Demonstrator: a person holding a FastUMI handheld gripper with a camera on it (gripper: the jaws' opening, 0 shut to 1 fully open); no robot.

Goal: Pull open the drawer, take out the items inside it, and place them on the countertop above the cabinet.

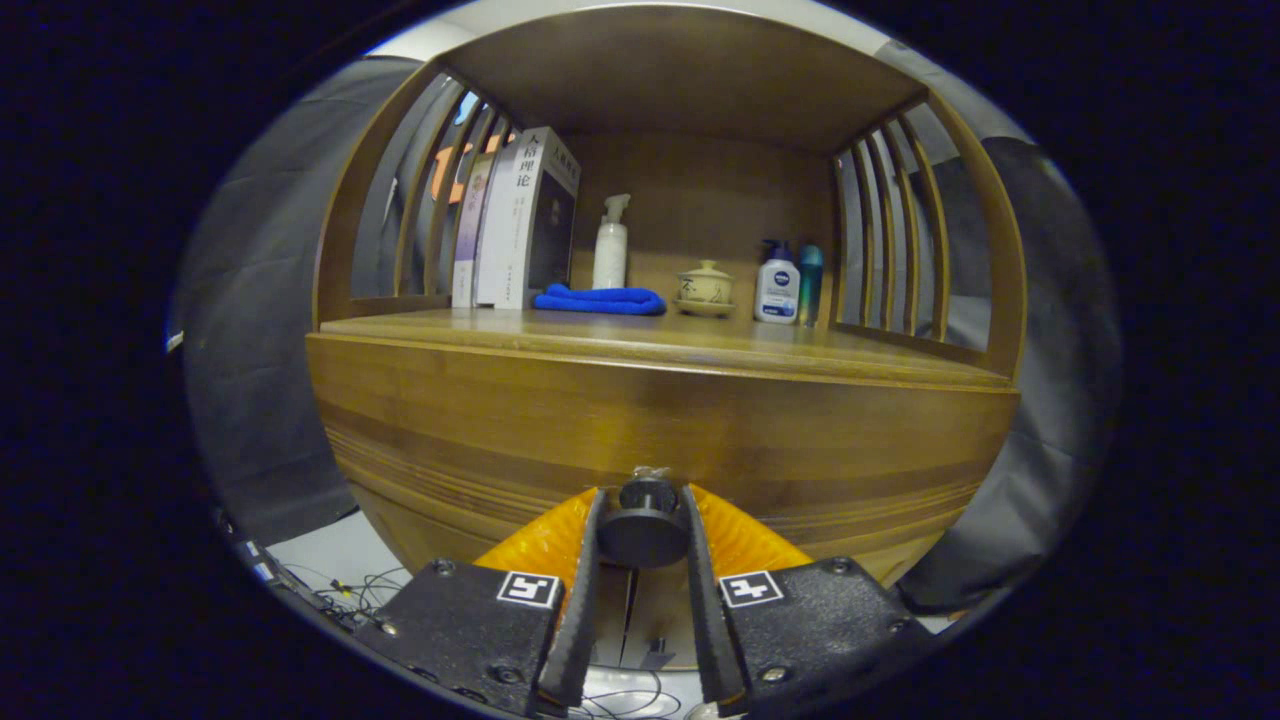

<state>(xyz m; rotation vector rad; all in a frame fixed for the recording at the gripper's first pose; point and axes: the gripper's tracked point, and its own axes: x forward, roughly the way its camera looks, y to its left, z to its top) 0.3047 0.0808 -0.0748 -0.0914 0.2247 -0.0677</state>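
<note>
The jaws of the gripper point(643, 520) are clamped on the drawer knob point(643, 525); the drawer front point(660, 430) looks closed. Next: a straight pull toward the near side.

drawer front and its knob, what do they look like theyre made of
Drawer front: seemingly wood with a smooth brown satin finish; grain bands run across it. Knob: dark, matte, round, possibly metal or plastic, the look leaves it open. The gripper has both fingers closed against the knob's sides.

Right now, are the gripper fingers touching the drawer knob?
Touching. In the gripper view, both fingers of the gripper press against the sides of the drawer knob, with no gap visible on either side.
</note>
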